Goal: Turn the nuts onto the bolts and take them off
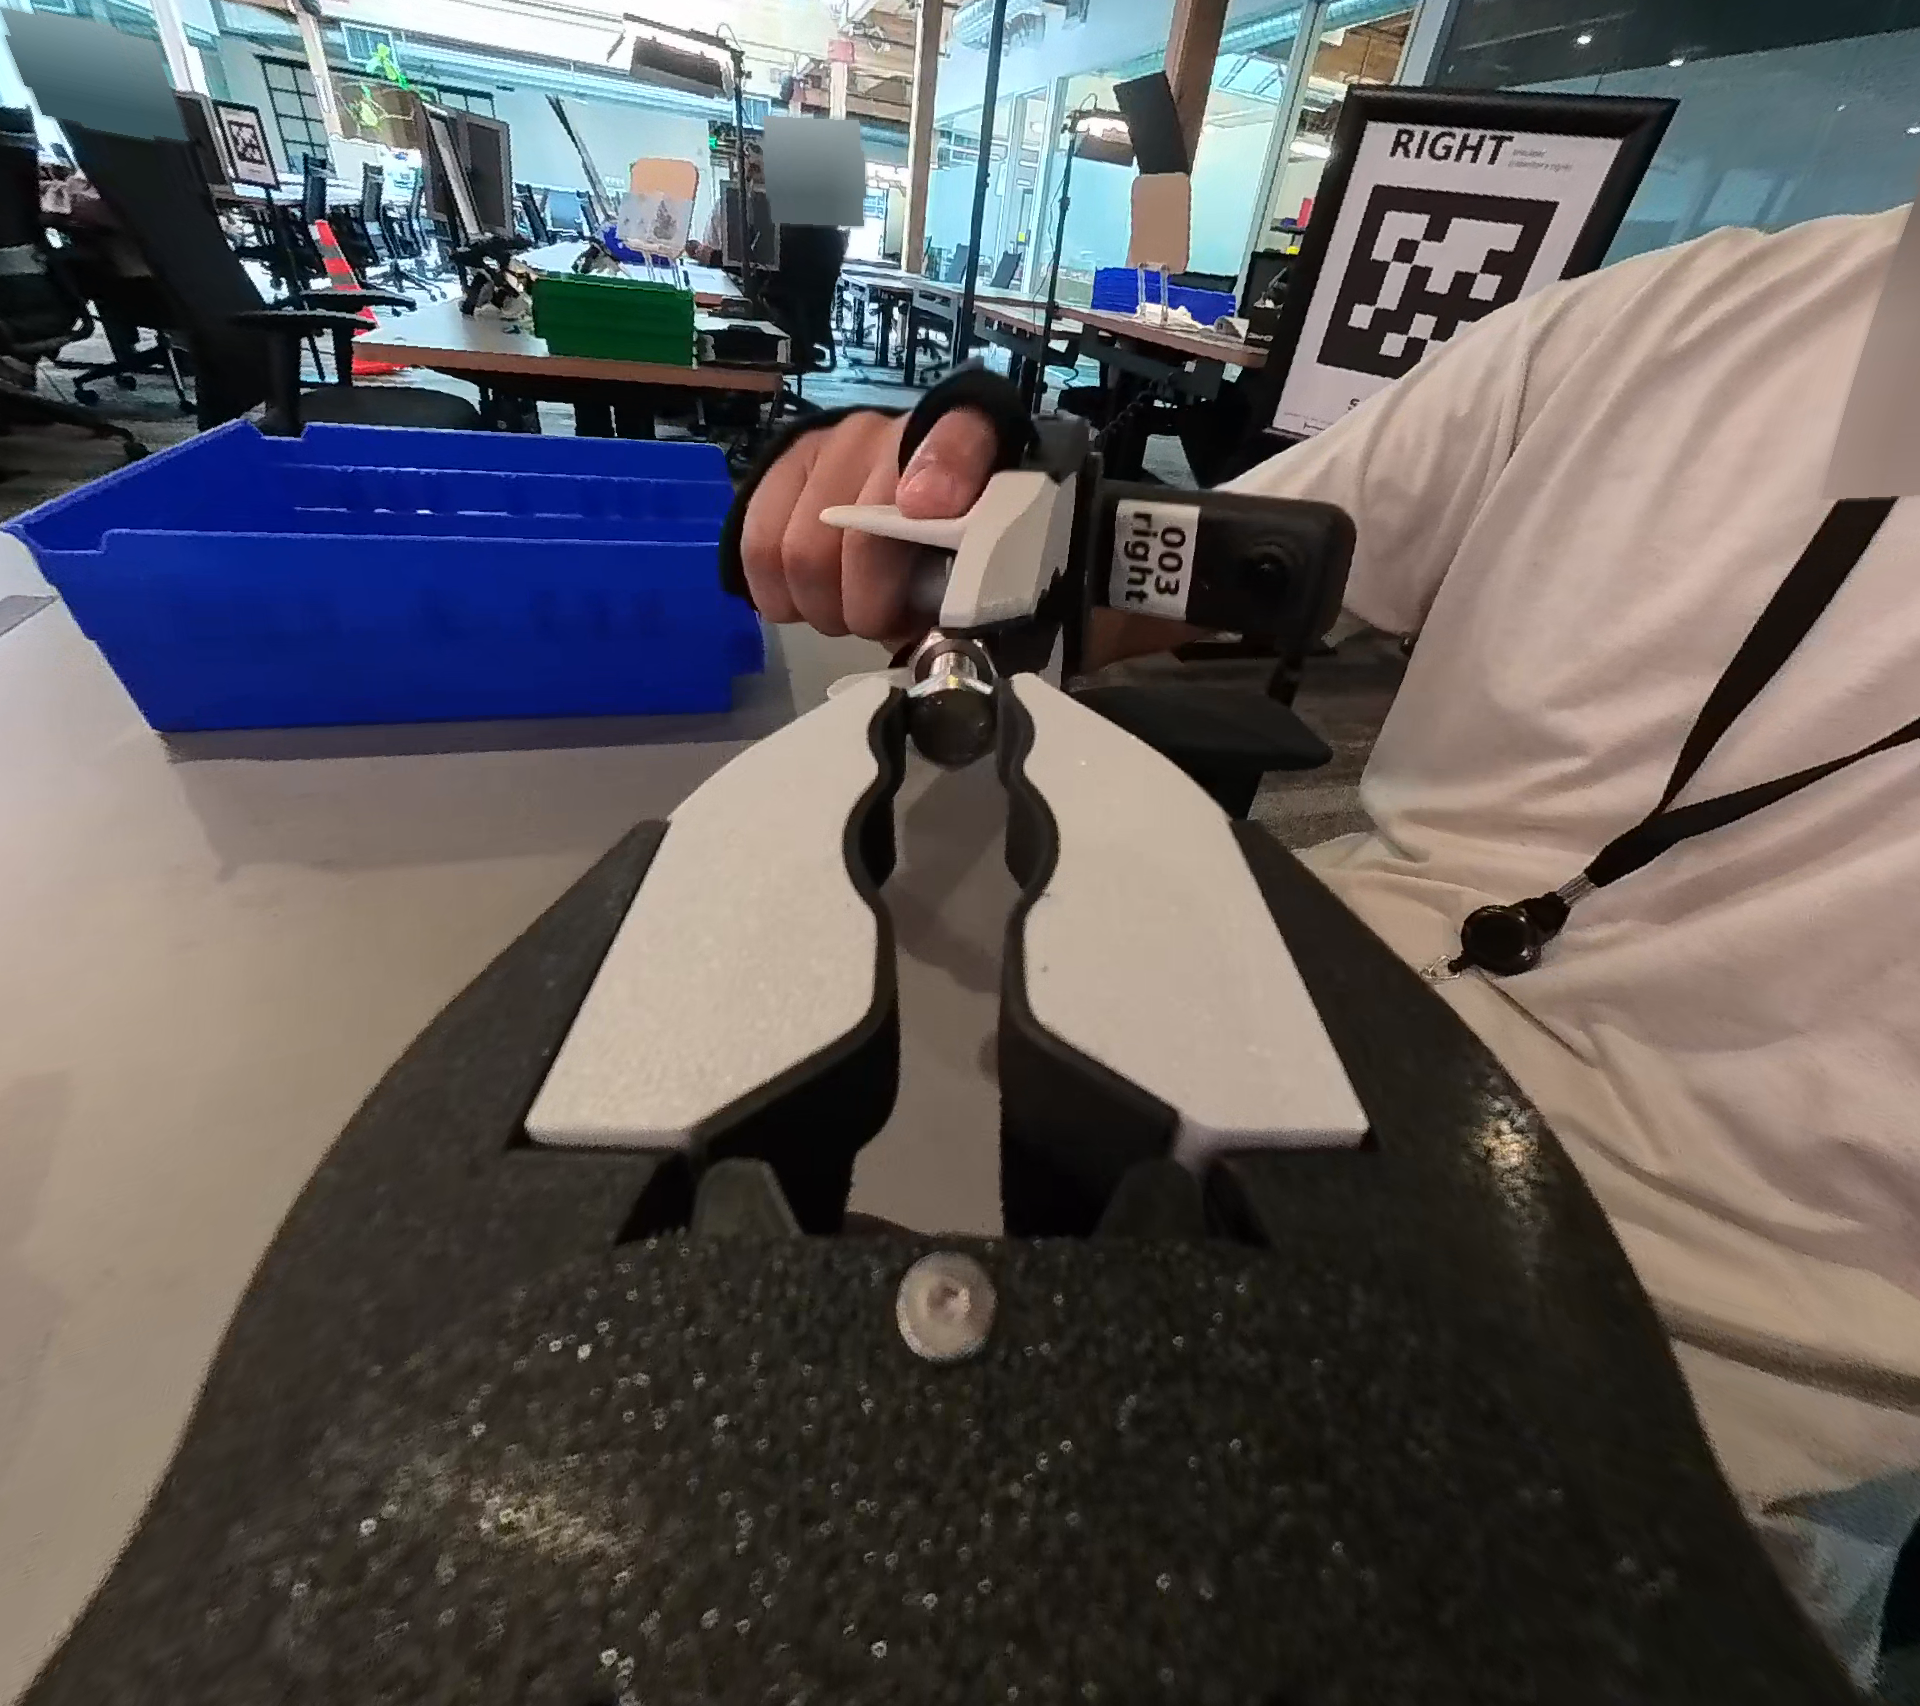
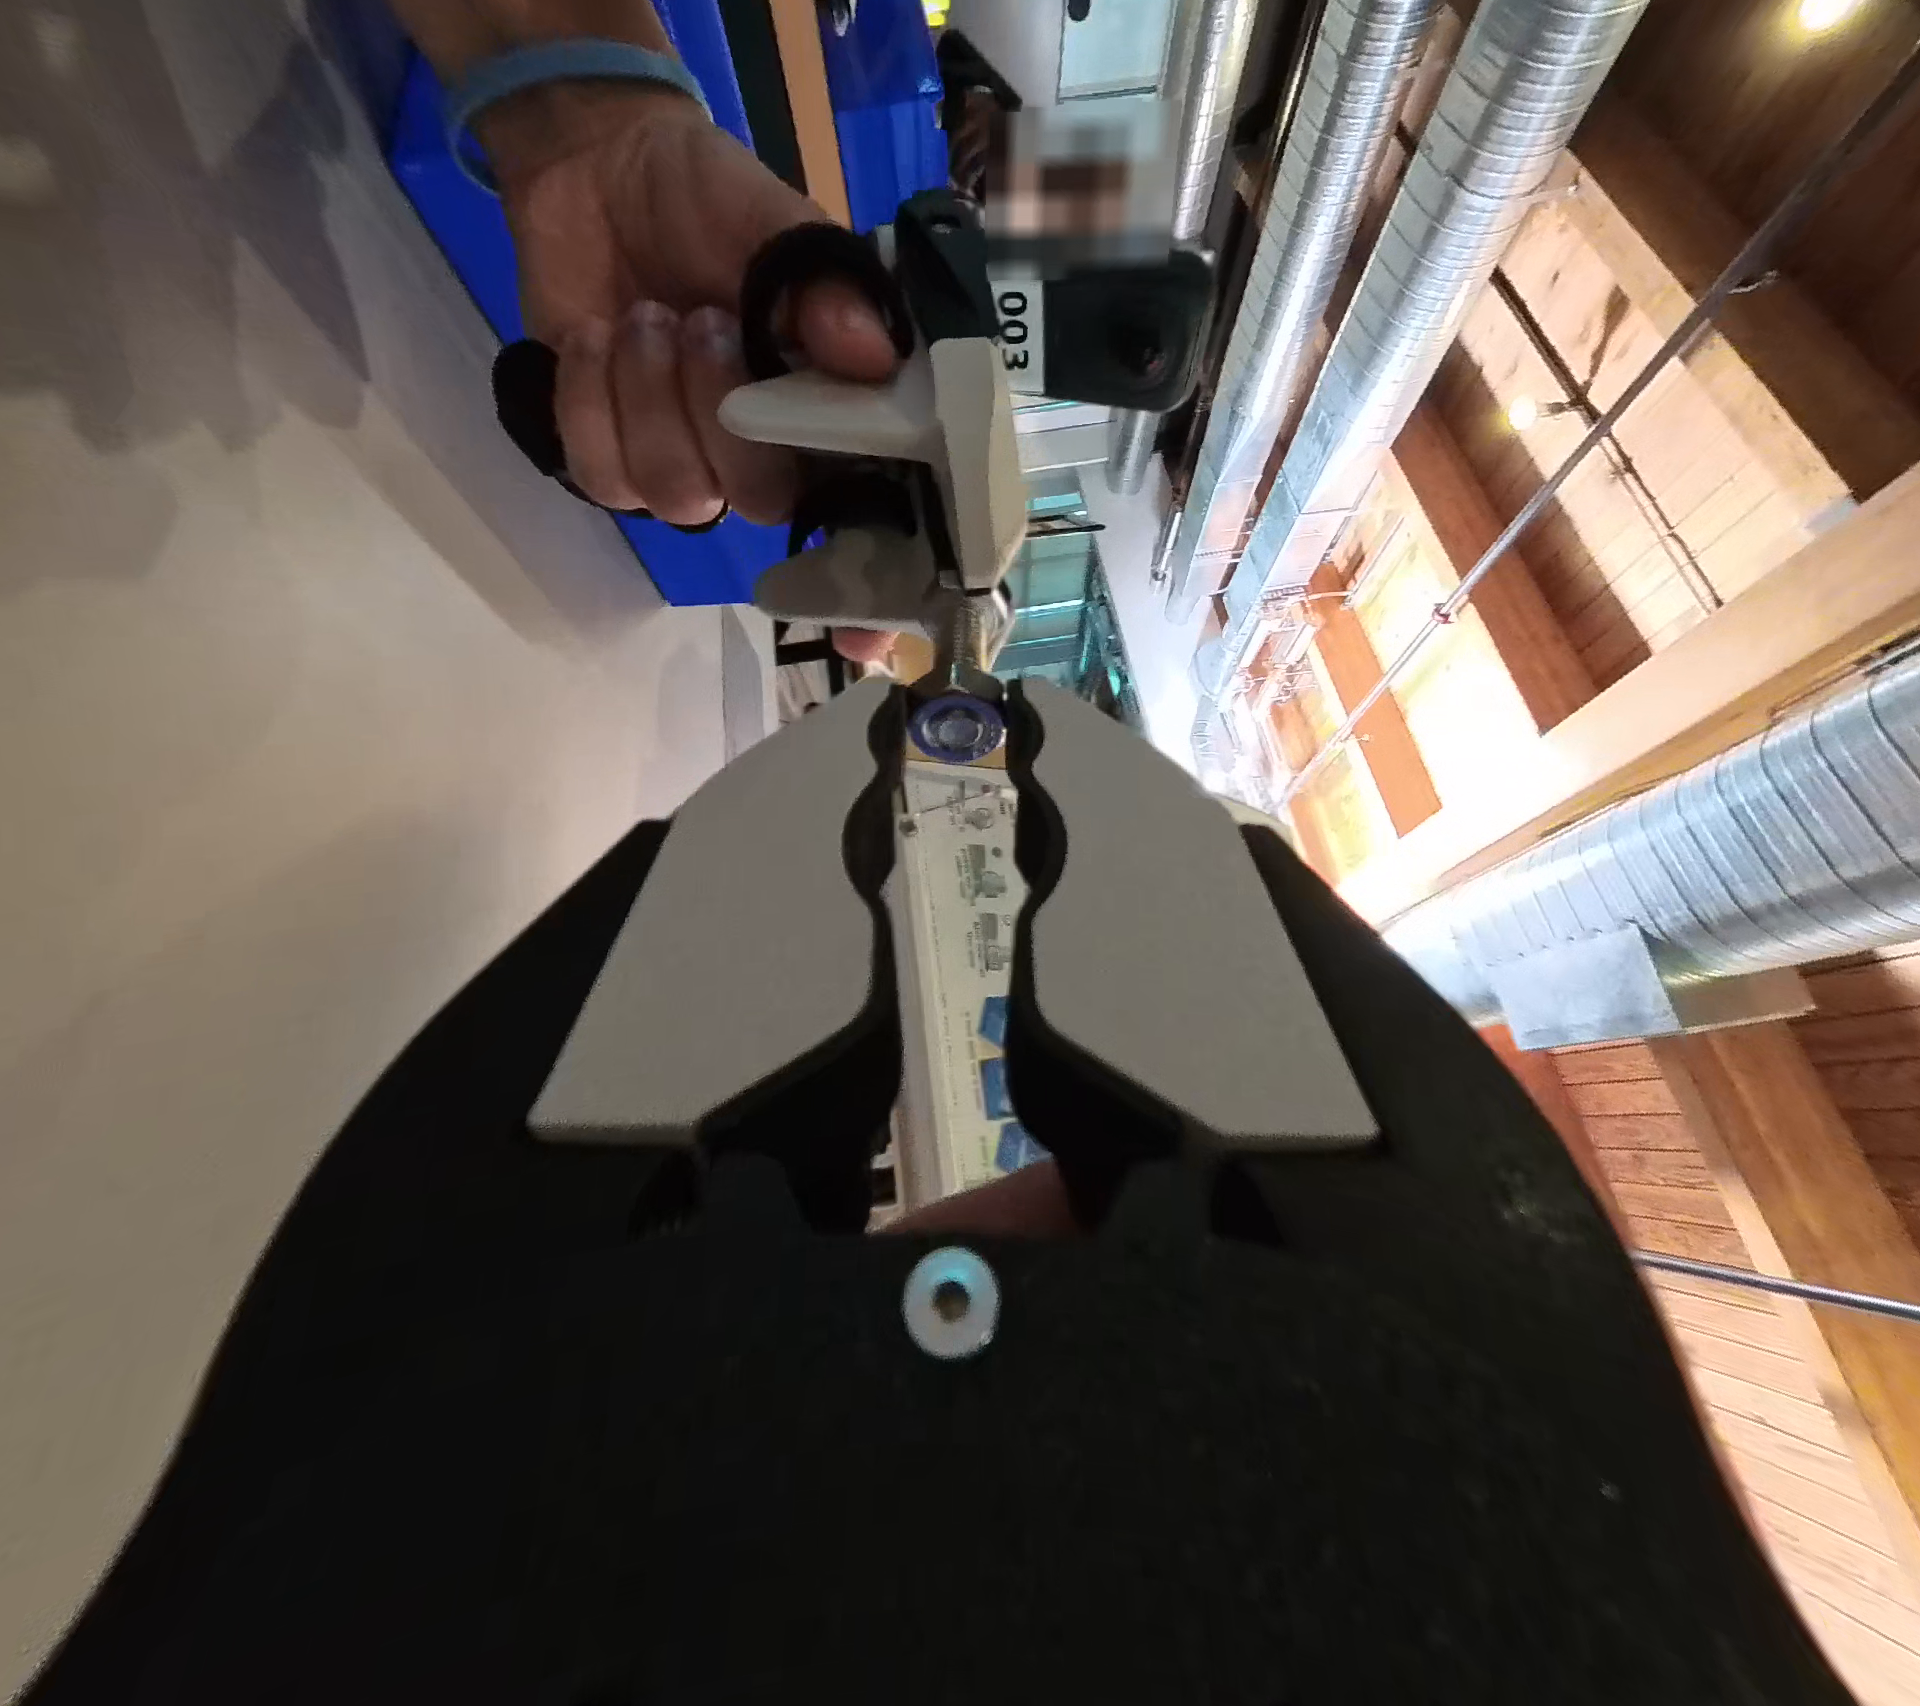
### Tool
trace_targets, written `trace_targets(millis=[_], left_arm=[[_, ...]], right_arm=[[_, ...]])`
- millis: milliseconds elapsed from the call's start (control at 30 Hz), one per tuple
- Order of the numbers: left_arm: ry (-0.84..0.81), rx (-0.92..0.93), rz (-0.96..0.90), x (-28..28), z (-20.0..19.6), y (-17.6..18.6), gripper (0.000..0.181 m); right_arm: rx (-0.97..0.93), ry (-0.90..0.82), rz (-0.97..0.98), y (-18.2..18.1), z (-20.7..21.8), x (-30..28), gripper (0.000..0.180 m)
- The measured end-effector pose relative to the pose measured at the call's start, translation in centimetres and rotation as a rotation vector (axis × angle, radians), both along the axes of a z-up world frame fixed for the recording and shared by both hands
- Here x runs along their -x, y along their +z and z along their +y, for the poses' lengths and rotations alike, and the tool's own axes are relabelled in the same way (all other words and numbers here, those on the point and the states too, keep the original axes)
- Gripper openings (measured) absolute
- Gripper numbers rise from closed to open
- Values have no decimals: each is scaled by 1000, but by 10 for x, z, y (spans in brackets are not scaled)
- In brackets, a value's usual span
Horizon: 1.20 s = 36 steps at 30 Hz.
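In the left wrist view my left gripper [image 1: 951, 721] is shut on the dark round head of a bolt [image 1: 951, 729], held above the table. The shiny shank [image 1: 943, 661] runs away from it into the right gripper [image 1: 961, 643], held by a hand straight ahead. In the right wrist view my right gripper [image 2: 954, 726] is shut on a nut with a blue ring [image 2: 954, 731]. The threaded shank [image 2: 961, 643] runs from the nut to the left gripper [image 2: 971, 607] opposite. The two grippers face each other tip to tip.
A blue plastic bin [image 1: 416, 576] stands on the light table [image 1: 260, 929] at the left; it also shows in the right wrist view [image 2: 468, 202]. The person's white-sleeved arm and torso [image 1: 1610, 669] fill the right. A framed marker board [image 1: 1455, 254] stands behind. The grippers are tip to tip, or close to it.
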<state>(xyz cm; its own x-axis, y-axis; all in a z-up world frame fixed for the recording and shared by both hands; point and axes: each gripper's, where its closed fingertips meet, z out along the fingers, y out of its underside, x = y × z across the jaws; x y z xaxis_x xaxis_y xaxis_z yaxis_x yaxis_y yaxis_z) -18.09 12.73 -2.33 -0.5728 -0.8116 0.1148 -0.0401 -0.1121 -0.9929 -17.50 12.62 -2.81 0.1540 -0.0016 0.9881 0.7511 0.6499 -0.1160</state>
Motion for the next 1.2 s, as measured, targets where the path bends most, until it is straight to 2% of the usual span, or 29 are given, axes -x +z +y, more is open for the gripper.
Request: trace_targets(millis=[67, 133, 400, 567, 667, 700, 767, 800, 833, 900, 1000, 1133, 1200], left_arm=[[8, -3, -8, 0, 1, 1, 16], [30, -34, -10, 0, 2, 1, 16], [118, -118, -18, -4, 9, 0, 16], [133, -152, -12, -4, 10, -3, 16], [130, -171, -20, -4, 7, -1, 16], [125, -179, -16, -4, 6, -1, 16], [121, -182, -10, -3, 5, -2, 16], [121, -175, -12, -4, 5, -2, 16], [113, -163, -14, -3, 5, -2, 16], [105, -146, -18, -3, 5, -1, 16], [80, -102, -32, 1, 5, 5, 16], [37, -49, -43, 6, 4, 9, 16], [14, -31, -45, 8, 2, 11, 16]], right_arm=[[66, 5, 40, 0, 1, 0, 17], [240, 30, 155, 0, 3, 0, 17], [1269, 311, 940, -6, 9, -1, 18], [1792, 512, 1300, -6, 9, -1, 17], [2150, 714, 1521, -3, 6, -1, 17], [2208, 761, 1545, -4, 4, 0, 18], [2138, 779, 1527, -6, 4, 0, 18], [2047, 796, 1516, -2, 5, -3, 24], [1937, 800, 1498, 3, 5, -6, 38], [1702, 729, 1356, 7, 3, -9, 52], [1284, 433, 990, -8, 1, -5, 60], [414, 22, 489, 6, 5, -16, 44], [155, -76, 288, 12, 0, -12, 41]])
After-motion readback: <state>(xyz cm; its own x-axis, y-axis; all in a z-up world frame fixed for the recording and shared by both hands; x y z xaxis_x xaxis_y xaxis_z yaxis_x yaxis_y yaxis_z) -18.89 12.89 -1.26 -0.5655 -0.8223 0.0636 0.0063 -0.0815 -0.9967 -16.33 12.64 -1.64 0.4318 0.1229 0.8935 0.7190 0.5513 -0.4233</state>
